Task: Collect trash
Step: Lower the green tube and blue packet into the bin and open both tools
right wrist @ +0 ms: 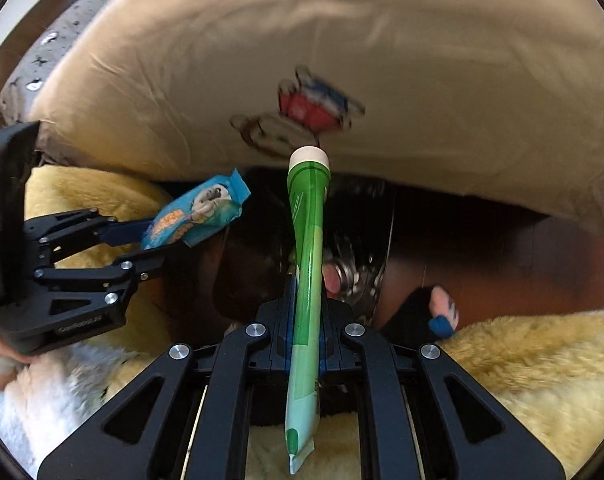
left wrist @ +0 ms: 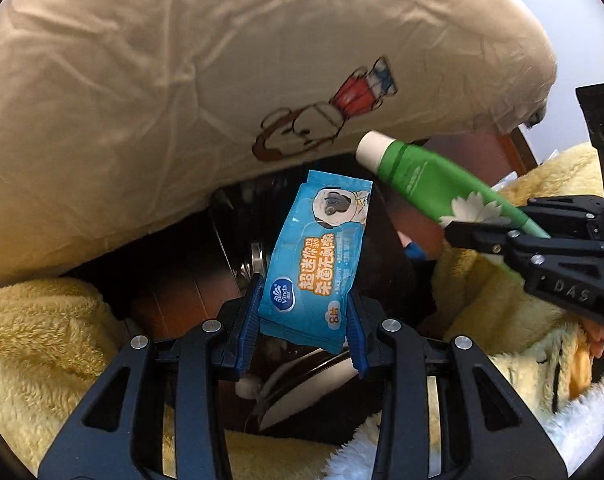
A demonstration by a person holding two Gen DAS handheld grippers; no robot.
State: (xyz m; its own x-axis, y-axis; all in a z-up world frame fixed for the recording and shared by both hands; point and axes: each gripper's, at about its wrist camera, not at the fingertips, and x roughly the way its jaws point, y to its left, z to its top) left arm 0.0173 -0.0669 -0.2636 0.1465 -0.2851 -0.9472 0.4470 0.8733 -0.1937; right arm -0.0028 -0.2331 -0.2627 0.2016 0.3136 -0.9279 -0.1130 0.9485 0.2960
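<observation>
Here, left gripper (left wrist: 304, 312): jaws closed on the lower end of a blue wipes packet (left wrist: 320, 256), which stood upward out of them.
Right gripper (right wrist: 304, 320): jaws clamped tight on a green tube (right wrist: 308, 264), white cap pointing away.
Where the trash was: both pieces held in the air, near each other, above a dark metal bin (right wrist: 358, 240).
Behind: a beige pillow (left wrist: 221, 80) with a cartoon dog print.
Around: yellow fleece (right wrist: 522, 368) on both sides below the grippers.
</observation>
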